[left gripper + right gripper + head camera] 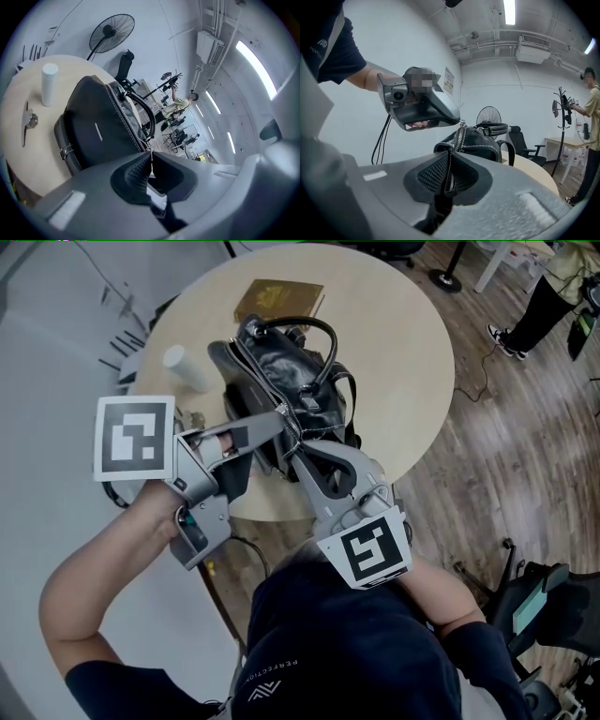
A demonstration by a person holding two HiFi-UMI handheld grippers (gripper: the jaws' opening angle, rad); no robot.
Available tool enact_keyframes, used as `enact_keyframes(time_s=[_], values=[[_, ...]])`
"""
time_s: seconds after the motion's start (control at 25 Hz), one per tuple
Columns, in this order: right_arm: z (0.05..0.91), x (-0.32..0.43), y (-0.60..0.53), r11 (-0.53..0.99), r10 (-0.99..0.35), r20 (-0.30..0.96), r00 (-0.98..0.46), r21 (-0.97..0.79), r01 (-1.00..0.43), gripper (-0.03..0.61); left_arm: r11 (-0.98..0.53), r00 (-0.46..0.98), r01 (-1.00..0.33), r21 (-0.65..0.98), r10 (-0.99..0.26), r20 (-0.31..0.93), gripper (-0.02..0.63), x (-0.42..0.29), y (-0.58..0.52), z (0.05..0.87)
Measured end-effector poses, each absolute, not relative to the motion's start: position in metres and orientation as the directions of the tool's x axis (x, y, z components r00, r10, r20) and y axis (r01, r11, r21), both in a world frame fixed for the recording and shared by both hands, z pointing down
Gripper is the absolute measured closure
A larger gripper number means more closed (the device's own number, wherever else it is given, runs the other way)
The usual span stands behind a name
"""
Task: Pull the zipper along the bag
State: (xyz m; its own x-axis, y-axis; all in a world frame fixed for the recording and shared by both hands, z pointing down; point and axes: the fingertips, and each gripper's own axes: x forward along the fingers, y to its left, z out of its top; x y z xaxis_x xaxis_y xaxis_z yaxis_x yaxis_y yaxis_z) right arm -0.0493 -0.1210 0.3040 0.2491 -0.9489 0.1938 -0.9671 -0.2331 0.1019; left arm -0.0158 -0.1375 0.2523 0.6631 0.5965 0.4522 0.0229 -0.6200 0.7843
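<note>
A black leather handbag (pixel 281 371) stands on the round table (pixel 412 334), its zipper (pixel 126 117) running along the top. My left gripper (pixel 284 418) reaches in from the left and is shut on the small metal zipper pull (pixel 151 155) at the bag's near end. My right gripper (pixel 300 451) comes from below and is shut on the stitched end of the bag (pixel 449 171), just under the left gripper (pixel 458 121). The bag's handles (pixel 501 129) rise behind. The pull itself is mostly hidden between the pads.
A brown book (pixel 278 301) lies behind the bag. A white cylinder (pixel 186 368) stands to its left, and a small metal item (pixel 28 123) lies near the table edge. A person (pixel 590 122) stands far right; an office chair (pixel 534 606) sits on the floor.
</note>
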Motion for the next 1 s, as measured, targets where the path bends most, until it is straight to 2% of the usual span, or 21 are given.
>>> enact_keyframes(time_s=[0.28,1.0], values=[[0.299,-0.051,-0.123,-0.215,-0.952,0.202,0.23,0.091,-0.972,0.555,-0.714,0.638,0.051,0.698,0.561,0.527,0.591,-0.015,-0.151,0.252],[0.299,-0.052,-0.127,-0.211,-0.958,0.193,0.214,0.037,-0.977,0.555,-0.766,0.607,0.069,0.64,0.541,0.582,0.589,-0.005,-0.178,0.256]])
